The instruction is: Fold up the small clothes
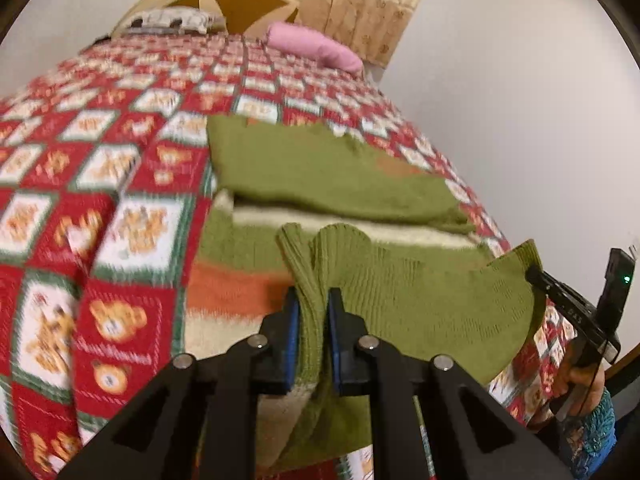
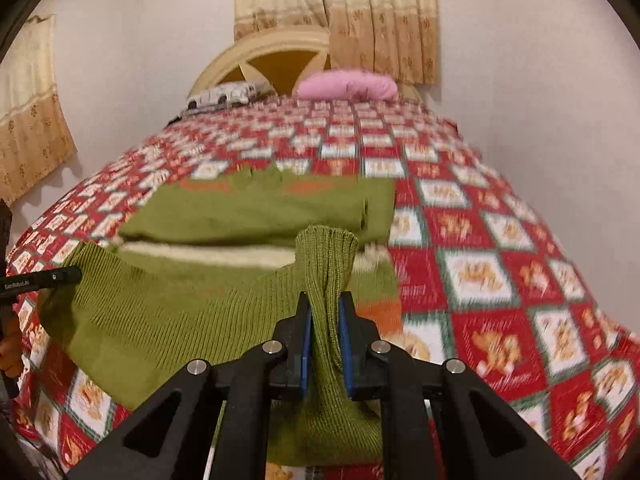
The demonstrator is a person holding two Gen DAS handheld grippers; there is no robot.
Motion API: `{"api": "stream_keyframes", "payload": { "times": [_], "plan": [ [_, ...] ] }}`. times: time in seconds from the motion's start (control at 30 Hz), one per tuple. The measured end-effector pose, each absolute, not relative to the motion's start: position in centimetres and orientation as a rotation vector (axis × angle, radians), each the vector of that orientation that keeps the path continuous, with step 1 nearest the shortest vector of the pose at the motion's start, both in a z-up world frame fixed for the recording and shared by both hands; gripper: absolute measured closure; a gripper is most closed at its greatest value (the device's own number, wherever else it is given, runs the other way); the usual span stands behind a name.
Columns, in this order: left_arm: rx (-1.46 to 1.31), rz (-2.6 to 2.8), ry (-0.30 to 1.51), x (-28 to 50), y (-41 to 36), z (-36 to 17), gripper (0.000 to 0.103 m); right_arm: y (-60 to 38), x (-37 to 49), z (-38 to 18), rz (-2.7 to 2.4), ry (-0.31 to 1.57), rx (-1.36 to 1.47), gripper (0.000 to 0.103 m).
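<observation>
A green knitted sweater (image 1: 320,176) with cream and orange stripes is spread mid-frame on the bed's red checked bedspread (image 1: 100,168), its long axis running from the lower edge of the frame toward the headboard (image 2: 276,56). The ribbed near edge is raised off the bed. The left claw (image 1: 313,320) is nearly closed, a bunched fold being clamped between its blue pads. The right claw (image 2: 324,320) is likewise pinched on another fold. A pink pillow (image 2: 348,86) and patterned pillow (image 1: 172,20) are seen upper centre, curtains (image 2: 380,12) behind.
</observation>
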State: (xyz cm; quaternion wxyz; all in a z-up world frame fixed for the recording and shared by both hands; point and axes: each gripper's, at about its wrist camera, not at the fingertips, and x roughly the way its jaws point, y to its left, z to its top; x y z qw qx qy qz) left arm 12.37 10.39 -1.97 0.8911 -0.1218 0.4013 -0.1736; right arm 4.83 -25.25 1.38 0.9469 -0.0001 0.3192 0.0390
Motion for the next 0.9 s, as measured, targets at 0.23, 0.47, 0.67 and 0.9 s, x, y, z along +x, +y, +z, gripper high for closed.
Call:
{"api": "stream_keyframes", "payload": {
  "times": [0.23, 0.47, 0.67, 0.9],
  "plan": [
    [-0.246, -0.315, 0.766, 15.2, 10.5, 0.9, 0.089, -24.1, 6.3, 4.7, 0.042, 0.541, -0.057, 0.091],
    [-0.256, -0.269, 0.759, 18.5, 10.3, 1.5, 0.089, -23.7, 10.1, 5.2, 0.019, 0.537, -0.076, 0.091],
    [-0.261, -0.250, 0.769, 21.5, 10.1, 1.9, 0.089, -23.9, 13.5, 5.4, 0.008, 0.547, -0.067, 0.091],
    [-0.284, -0.240, 0.789, 25.6, 10.2, 1.7, 0.089, -23.8, 19.0, 4.9, -0.003, 0.573, -0.078, 0.092]
  ]
}}
